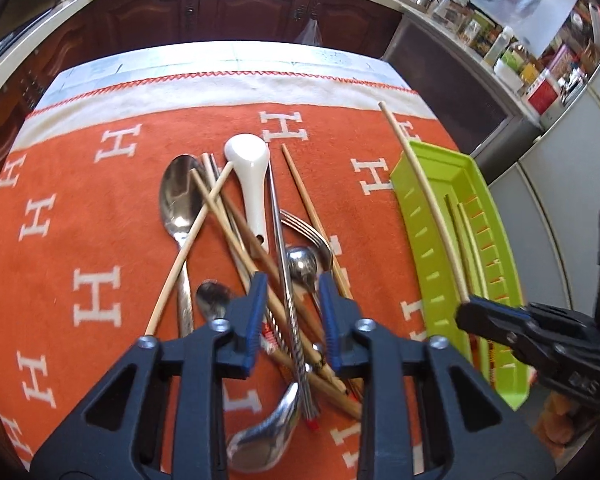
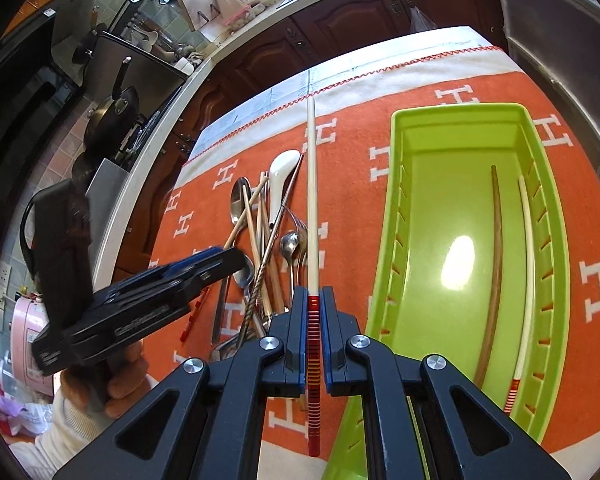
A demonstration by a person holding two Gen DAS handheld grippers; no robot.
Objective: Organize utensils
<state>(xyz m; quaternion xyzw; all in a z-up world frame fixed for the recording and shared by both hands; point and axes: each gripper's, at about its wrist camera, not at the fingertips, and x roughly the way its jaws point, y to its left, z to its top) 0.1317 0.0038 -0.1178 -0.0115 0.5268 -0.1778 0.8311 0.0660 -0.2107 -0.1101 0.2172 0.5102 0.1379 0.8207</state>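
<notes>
One pale chopstick point(image 2: 311, 200) is pinched at its red-banded end by the right gripper point(image 2: 313, 300), just left of the green tray point(image 2: 384, 240), where two chopsticks point(image 2: 496, 260) lie. Left gripper point(image 1: 292, 300), fingers spread, hovers over the utensil pile point(image 1: 260, 240) on the orange cloth point(image 1: 80, 220).

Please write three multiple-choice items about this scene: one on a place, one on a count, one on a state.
1. Where does the green plastic tray lie relative to the utensil pile, in the right wrist view?
A. To its right
B. To its left
C. Under it

2. How many chopsticks lie inside the tray?
A. None
B. Two
C. Five

3. What is the right gripper doing?
A. Standing open and empty
B. Shut on a metal spoon
C. Shut on a pale chopstick with a red striped end

Answers: 1 A, the tray sits right of the pile. 2 B, a brown chopstick and a pale chopstick lie there. 3 C, its pads clamp the striped end.
</notes>
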